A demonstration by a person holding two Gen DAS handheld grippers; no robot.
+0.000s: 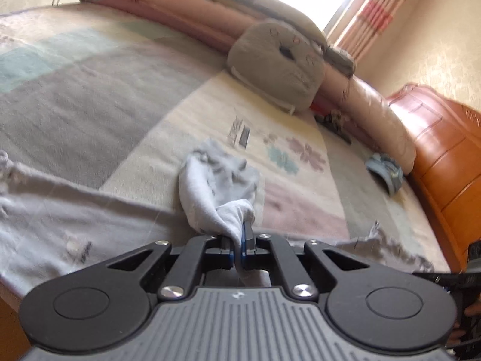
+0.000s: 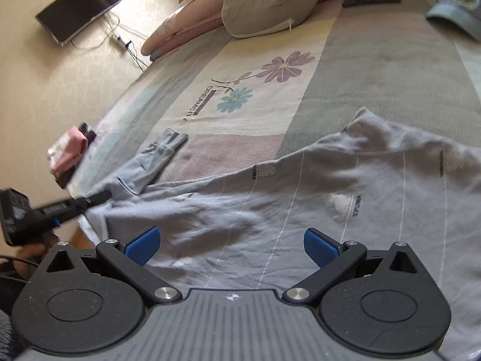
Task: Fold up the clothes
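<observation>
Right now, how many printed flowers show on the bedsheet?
2, side by side on the cream panel of the patchwork bedsheet: purple printed flower, blue printed flower below it. The spread pale-blue garment may hide more.

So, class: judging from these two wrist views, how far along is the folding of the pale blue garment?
Barely started. Done: the pale blue garment lies spread on the bed, though no fold shows yet. In hand: the left gripper is shut on a bunched sleeve end. The right gripper hangs open over the body, holding nothing. Left: fold the sleeves in, then fold the body.
</observation>
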